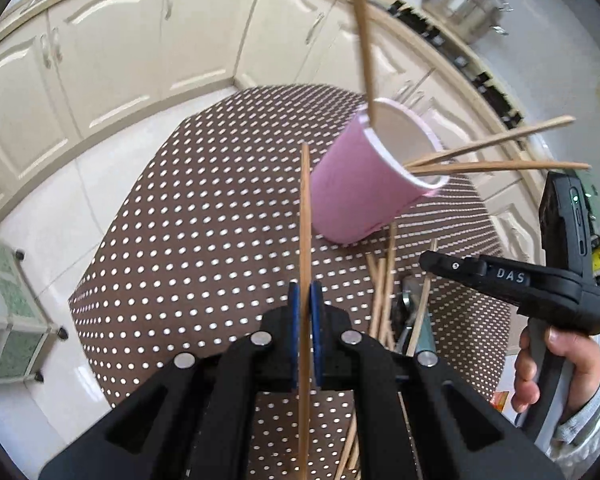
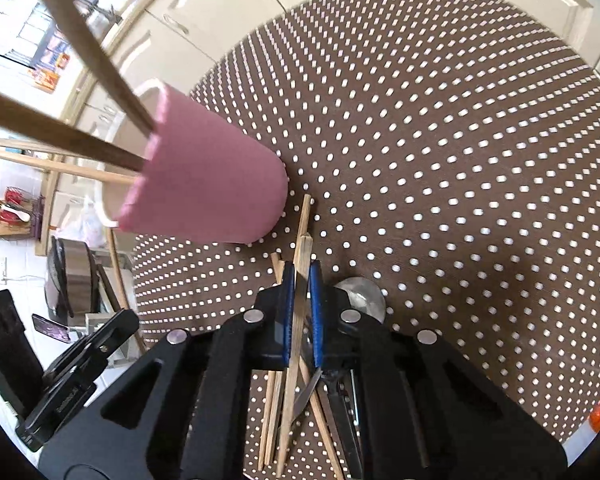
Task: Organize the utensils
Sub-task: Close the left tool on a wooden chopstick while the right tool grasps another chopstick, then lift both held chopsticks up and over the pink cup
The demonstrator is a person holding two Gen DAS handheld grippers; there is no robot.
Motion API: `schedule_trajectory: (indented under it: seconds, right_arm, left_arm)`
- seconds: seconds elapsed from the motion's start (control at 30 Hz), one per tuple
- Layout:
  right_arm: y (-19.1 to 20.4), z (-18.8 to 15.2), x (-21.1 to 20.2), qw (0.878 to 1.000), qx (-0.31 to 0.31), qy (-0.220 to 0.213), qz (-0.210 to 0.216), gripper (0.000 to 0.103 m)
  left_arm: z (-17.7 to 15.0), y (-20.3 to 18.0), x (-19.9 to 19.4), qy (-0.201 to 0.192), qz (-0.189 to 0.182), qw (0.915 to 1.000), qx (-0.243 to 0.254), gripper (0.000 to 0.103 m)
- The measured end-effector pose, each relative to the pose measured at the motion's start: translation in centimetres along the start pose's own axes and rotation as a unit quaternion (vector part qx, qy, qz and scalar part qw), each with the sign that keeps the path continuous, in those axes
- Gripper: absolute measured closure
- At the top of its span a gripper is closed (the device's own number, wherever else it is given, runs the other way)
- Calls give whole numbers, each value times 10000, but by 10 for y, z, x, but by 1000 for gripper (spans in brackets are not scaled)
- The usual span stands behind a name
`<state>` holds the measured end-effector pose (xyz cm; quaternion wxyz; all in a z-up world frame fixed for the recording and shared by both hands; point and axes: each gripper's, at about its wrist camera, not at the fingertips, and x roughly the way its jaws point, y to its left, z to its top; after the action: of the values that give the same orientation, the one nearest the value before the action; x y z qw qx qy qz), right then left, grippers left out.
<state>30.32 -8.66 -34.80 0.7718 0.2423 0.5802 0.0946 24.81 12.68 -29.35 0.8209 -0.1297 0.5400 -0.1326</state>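
Left wrist view. Plainly, the left gripper [image 1: 305, 300] pinched one chopstick [image 1: 305, 216] between its pads, the stick running straight ahead of the jaws. Ahead and right of the jaws stood the pink cup [image 1: 364, 184] on the dotted table [image 1: 180, 216], three sticks already leaning out of it. Right of the jaws lay the loose pile [image 1: 384, 292], with the right gripper [image 1: 428, 262] over it. Risk: the long stick could strike the rim and topple the light cup.

Right wrist view. The right gripper [image 2: 300, 284] was closed on another chopstick [image 2: 302, 256], the pile beneath it. The cup [image 2: 208, 184] stood ahead and left. Risk: neighbouring sticks or the scissors [image 2: 310, 392] could be dragged up, and a thin stick could twist in the pads.
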Motion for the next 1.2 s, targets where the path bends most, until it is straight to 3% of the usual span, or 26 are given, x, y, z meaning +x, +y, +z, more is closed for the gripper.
schedule_trajectory:
  seconds: [0.3, 0.6, 0.87, 1.2]
  right_arm:
    - [15, -30, -73, 9954, -172, -932, 165, 96]
    - [35, -31, -140, 9820, -767, -1703, 288, 96]
    - [56, -11, -187, 9688, -1187, -2134, 429, 96]
    - [88, 29, -234, 9476, -1633, -2681, 591, 96]
  left_arm:
    - [-17, -32, -35, -786, -351, 9943, 622, 98]
    - [-15, -74, -68, -1516, -592, 9790, 1231, 98]
    - [16, -88, -90, -2115, -714, 9687, 1083, 98]
    - [66, -87, -119, -3011, -824, 9480, 622, 98]
